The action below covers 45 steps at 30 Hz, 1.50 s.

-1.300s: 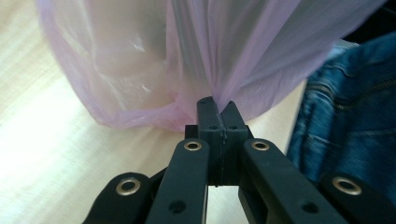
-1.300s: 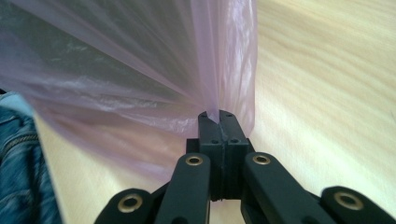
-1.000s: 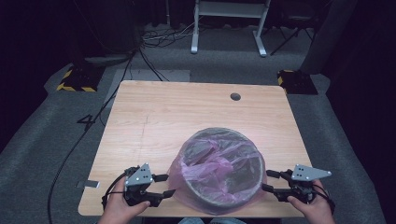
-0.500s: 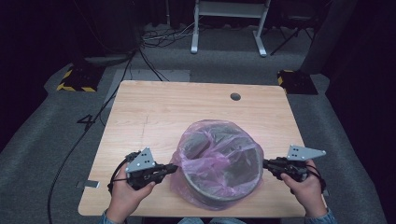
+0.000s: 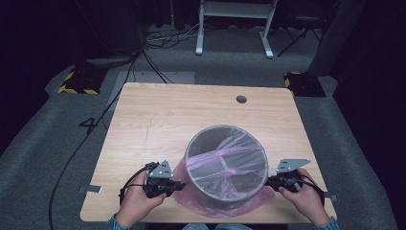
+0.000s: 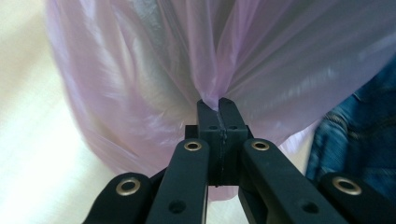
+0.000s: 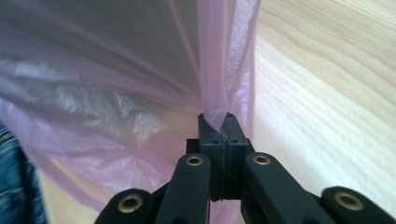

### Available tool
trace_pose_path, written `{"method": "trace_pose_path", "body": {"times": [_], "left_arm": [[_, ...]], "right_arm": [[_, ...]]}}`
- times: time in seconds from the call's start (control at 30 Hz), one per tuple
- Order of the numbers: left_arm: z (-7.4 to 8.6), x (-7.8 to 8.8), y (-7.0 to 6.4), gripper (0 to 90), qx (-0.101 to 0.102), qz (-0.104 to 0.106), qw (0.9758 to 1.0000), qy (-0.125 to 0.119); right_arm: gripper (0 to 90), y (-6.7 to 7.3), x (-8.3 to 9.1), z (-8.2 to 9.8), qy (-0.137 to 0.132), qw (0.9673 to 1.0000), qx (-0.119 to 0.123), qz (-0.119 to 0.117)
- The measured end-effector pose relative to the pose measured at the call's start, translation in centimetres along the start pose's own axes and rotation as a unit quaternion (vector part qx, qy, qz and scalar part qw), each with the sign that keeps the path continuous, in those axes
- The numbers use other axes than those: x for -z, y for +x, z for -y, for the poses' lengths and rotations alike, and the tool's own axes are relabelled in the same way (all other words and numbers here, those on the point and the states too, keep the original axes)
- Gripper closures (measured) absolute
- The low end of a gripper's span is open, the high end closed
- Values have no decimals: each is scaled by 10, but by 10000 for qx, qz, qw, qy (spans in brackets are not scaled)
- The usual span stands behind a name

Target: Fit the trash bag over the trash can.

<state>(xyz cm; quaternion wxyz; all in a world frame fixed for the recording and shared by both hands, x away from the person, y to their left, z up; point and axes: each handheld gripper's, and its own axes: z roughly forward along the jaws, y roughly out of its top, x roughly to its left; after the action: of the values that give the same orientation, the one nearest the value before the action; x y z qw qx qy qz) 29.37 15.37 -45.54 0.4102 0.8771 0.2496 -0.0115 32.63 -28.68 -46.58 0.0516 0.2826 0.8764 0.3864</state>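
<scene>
Grey bin (image 5: 225, 165) is seen upright on the counter (image 5: 191, 115), near the front edge, midway between both hands. Pink bag (image 5: 225, 158) is stretched over the bin's rim and draped down its outside, pooling on the counter at the base.

Left claw (image 5: 179, 184) is clamped on a fold of the bag at the bin's lower left side; in the left gripper view (image 6: 218, 105) the jaws are pressed together with a pinch of film caught between the tips, the bag fanning out tight from that point.

Right claw (image 5: 268, 182) is clamped on the bag at the bin's lower right side; in the right gripper view (image 7: 218, 119) the jaws are likewise closed on a gathered pleat of film, with bare counter seen beside it.

Both claws have just been closing, bag between them.
</scene>
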Motion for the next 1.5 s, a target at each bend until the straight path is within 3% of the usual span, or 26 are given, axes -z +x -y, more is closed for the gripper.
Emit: {"method": "trace_pose_path", "body": {"times": [0.13, 0.2, 0.3, 0.37, 0.43, 0.47, 0.53, 0.6, 0.7, 0.8, 0.87, 0.9, 1.0, 1.13, 1.2, 1.27, 1.3, 1.37, 1.4, 1.5], "left_arm": [[6, 5, -10, 900, -257, 272, 9993, -29], [6, 8, -14, 852, -249, 315, 9991, -139], [5, 12, -17, 838, -338, 203, 9991, -152], [5, 11, -15, 789, -350, -85, 9993, -109], [6, 13, -10, 614, -271, -406, 9981, -388], [7, 18, -8, 528, -217, -448, 9970, -598], [9, 27, -5, 435, -181, -486, 9937, -996], [11, 35, -5, 332, -290, -401, 9897, -1345], [14, 40, -5, 295, -287, -375, 9880, -1471], [18, 40, 2, 272, -137, -657, 9871, -1456], [24, 39, 9, 259, -36, -1014, 9862, -1307], [26, 38, 13, 255, 18, -1154, 9857, -1229], [32, 34, 22, 236, 187, -1305, 9853, -1089], [38, 30, 32, 232, 353, -1607, 9819, -938], [43, 31, 38, 224, 458, -1859, 9778, -852], [49, 31, 44, 225, 656, -2165, 9714, -728], [52, 31, 45, 224, 715, -2330, 9675, -668], [56, 32, 49, 223, 767, -2512, 9633, -550], [58, 33, 50, 223, 885, -2528, 9618, -572], [61, 35, 56, 212, 974, -2550, 9603, -576]], "right_arm": [[900, 3, 16, 9, -153, 9998, -120, -54], [885, 4, 18, 10, -146, 9998, -101, -6], [895, 3, 18, 14, -29, 9999, -127, -79], [878, 2, 20, 18, 43, 9998, -175, -62], [749, 0, 26, 20, -5, 9998, -187, 13], [577, -1, 30, 20, -97, 9999, -122, 53], [399, -1, 37, 20, -352, 9992, 33, 162], [295, -1, 46, 18, -647, 9978, 97, 67], [197, 0, 59, 12, -1059, 9942, 25, -171], [171, 4, 72, -2, -1458, 9889, -117, -253], [165, 6, 77, -13, -1557, 9875, -182, -146], [166, 8, 80, -21, -1580, 9872, -186, -80], [165, 10, 85, -38, -1610, 9869, -101, 45], [165, 11, 89, -66, -1661, 9860, -8, 111], [166, 12, 90, -79, -1721, 9850, 67, 128], [168, 13, 90, -92, -1748, 9844, 160, 151], [173, 13, 89, -97, -1721, 9847, 224, 143], [179, 13, 87, -108, -1612, 9863, 333, 92], [179, 13, 86, -113, -1601, 9865, 348, 92], [179, 15, 82, -126, -1607, 9862, 386, 85]]}}
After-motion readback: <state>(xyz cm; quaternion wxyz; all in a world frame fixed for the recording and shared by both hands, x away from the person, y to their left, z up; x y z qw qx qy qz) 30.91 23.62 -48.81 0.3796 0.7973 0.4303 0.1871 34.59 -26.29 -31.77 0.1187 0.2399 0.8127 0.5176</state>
